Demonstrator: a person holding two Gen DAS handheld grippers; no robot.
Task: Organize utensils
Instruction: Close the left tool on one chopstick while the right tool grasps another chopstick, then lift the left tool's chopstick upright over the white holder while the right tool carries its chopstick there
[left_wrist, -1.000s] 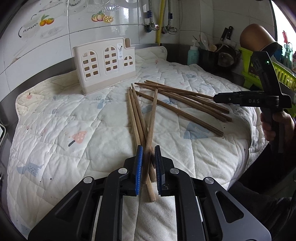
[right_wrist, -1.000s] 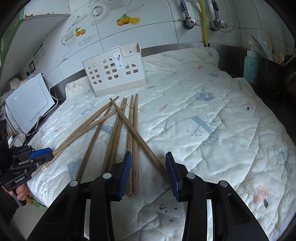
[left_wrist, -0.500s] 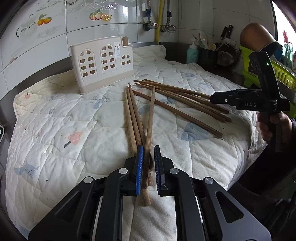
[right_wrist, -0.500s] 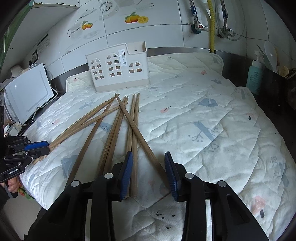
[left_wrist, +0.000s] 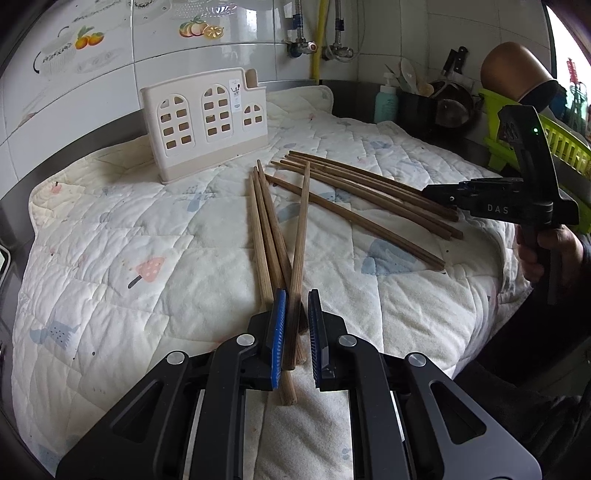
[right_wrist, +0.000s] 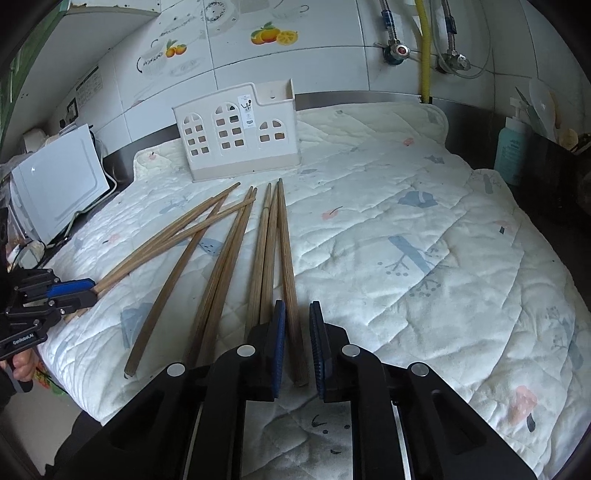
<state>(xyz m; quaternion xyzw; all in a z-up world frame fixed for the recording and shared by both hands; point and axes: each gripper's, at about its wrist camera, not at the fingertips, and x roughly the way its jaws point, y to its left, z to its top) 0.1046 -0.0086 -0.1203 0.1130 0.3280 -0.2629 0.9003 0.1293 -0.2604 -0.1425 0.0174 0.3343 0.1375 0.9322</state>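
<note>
Several long wooden chopsticks lie on the white quilted mat (left_wrist: 110, 258). My left gripper (left_wrist: 295, 325) is shut on one chopstick (left_wrist: 301, 229), whose far end angles up across two others (left_wrist: 264, 229). My right gripper (right_wrist: 297, 332) has closed around the thick end of another chopstick (right_wrist: 286, 251). The cream utensil holder (left_wrist: 207, 122) with arched windows stands upright at the back of the mat; it also shows in the right wrist view (right_wrist: 236, 133). Each gripper shows in the other's view, the right one (left_wrist: 439, 194) and the left one (right_wrist: 79, 290).
A teal bottle (left_wrist: 386, 103), a dark pot with utensils (left_wrist: 443, 107) and a green rack (left_wrist: 554, 136) stand to the right. A white appliance (right_wrist: 55, 184) sits left of the mat. Pipes and valves (right_wrist: 424, 48) hang on the tiled wall.
My right gripper has narrowed from wide open to closed around one chopstick. My left gripper has stayed shut on its chopstick and lifted it a little, and the view has shifted slightly.
</note>
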